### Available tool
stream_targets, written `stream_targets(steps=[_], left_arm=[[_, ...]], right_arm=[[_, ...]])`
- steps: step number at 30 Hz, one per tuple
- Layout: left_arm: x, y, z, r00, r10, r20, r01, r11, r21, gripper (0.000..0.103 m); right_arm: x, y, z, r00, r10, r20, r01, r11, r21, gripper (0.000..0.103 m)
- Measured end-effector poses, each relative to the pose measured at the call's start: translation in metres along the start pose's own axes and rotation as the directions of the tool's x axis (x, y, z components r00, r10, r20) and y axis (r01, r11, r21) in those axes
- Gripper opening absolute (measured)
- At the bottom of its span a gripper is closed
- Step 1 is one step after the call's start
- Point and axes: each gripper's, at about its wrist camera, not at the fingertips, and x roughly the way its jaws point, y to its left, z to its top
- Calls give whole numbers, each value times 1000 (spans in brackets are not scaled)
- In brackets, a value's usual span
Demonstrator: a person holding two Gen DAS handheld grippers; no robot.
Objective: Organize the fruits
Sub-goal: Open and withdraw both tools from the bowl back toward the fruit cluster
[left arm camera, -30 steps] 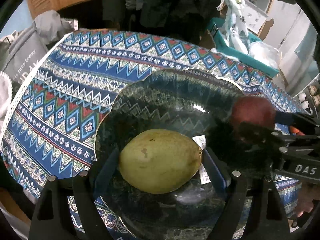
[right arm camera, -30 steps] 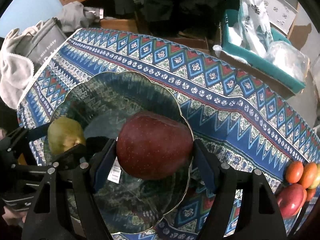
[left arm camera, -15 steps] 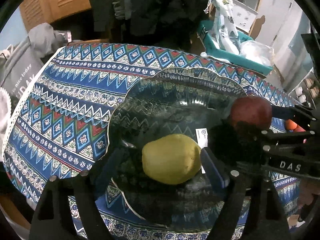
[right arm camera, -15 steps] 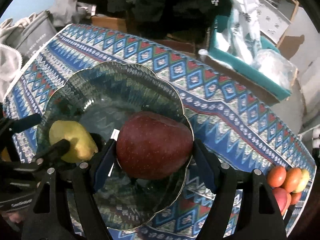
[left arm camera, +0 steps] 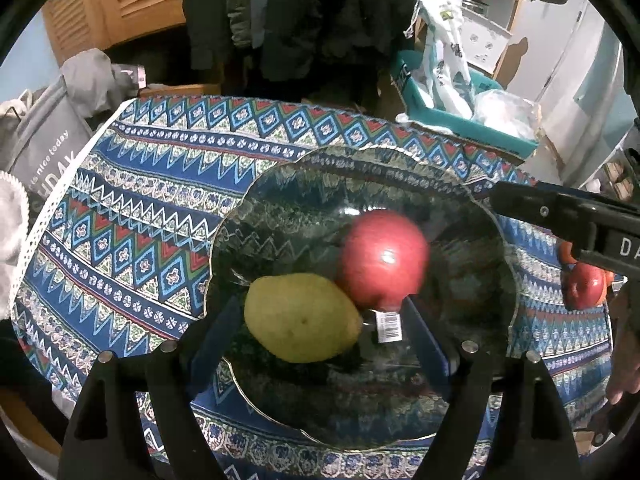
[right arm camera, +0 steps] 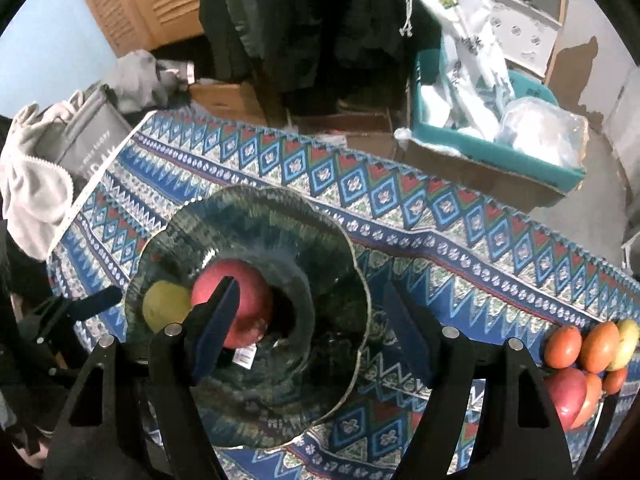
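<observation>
Left claw point(left arm camera: 320, 340): jaws spread wide and holding nothing; the yellow-green fruit lies between the pads, which do not press on it.
Right claw point(right arm camera: 312, 312): jaws wide apart, empty, over the bowl's middle; its left pad stands in front of the red apple.
Yellow-green fruit point(left arm camera: 300, 317): in the glass bowl, lower left of the hollow in the left view; long axis lies flat, slanting from upper left to lower right, narrower end to the lower right.
Red apple point(left arm camera: 382, 258): in the bowl, touching the yellow-green fruit; roundish, so no clear long axis.
Glass bowl point(left arm camera: 280, 184): clear, scalloped rim, white barcode sticker point(left arm camera: 389, 326) near the apple.
Tabletop point(left arm camera: 132, 216): covered with a blue, red and white zigzag cloth.
Loose fruit point(right arm camera: 584, 360): a cluster of red, orange and yellow pieces at the cloth's right edge, well apart from the bowl.
Room: teal box point(right arm camera: 492, 148) with plastic bags behind the tabletop, dark hanging coats point(right arm camera: 312, 20), wooden louvred door point(right arm camera: 148, 0), grey bag point(right arm camera: 84, 140) at left.
</observation>
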Motion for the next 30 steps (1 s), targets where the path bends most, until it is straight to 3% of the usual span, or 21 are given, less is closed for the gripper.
stream_targets(steps=[9, 14, 30], left_arm=[[-29, -19, 7, 998, -41, 48, 41, 999, 13, 85], [-43, -32, 11, 996, -58, 74, 55, 998, 33, 86], [-89, -89, 16, 983, -106, 148, 86, 987, 136, 95]], right_arm=[[-33, -10, -2, 993, -103, 49, 103, 995, -3, 76], [-56, -20, -5, 989, -123, 80, 122, 992, 16, 76], [-146, -62, -23, 953, -225, 203, 209, 973, 96, 76]])
